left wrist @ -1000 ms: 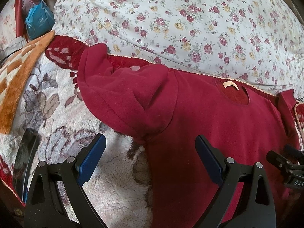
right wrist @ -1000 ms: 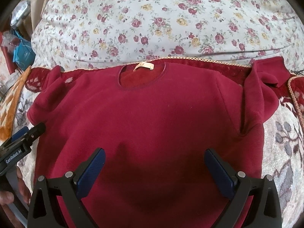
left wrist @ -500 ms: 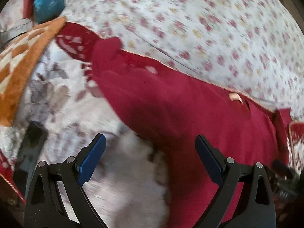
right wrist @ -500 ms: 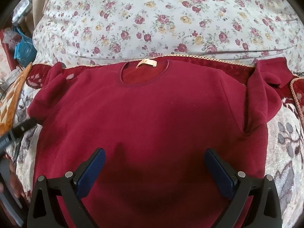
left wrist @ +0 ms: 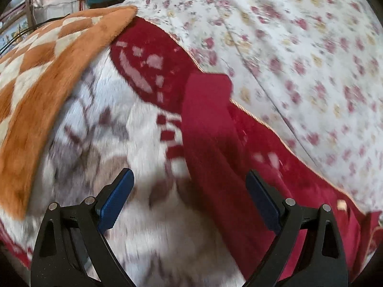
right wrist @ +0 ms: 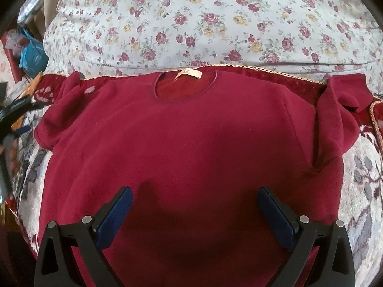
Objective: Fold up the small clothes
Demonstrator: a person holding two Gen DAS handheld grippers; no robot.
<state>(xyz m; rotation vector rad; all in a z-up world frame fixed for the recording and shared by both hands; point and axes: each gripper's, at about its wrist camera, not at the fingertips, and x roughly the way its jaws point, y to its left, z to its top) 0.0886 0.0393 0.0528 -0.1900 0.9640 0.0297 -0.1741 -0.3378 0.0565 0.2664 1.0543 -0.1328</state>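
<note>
Sweater [right wrist: 191, 148] was laid flat on the bed, collar toward the floral pillow [right wrist: 215, 19]. Left tongs [left wrist: 189, 198] had been swung toward its left sleeve [left wrist: 205, 110]; right tongs [right wrist: 195, 211] were held above the body, both wide open and empty, so folding was judged to begin there.

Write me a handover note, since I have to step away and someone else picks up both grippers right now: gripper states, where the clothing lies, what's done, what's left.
Left gripper: open, empty, near the sweater's left sleeve.
Right gripper: open, empty, above the lower middle of the red sweater.
The sweater lies flat, front up, on the plush blanket, collar toward the floral bedding. The right sleeve is bunched.
Done: sweater laid out. No fold is visible.
Left: fold both sleeves in, then fold the body.
</note>
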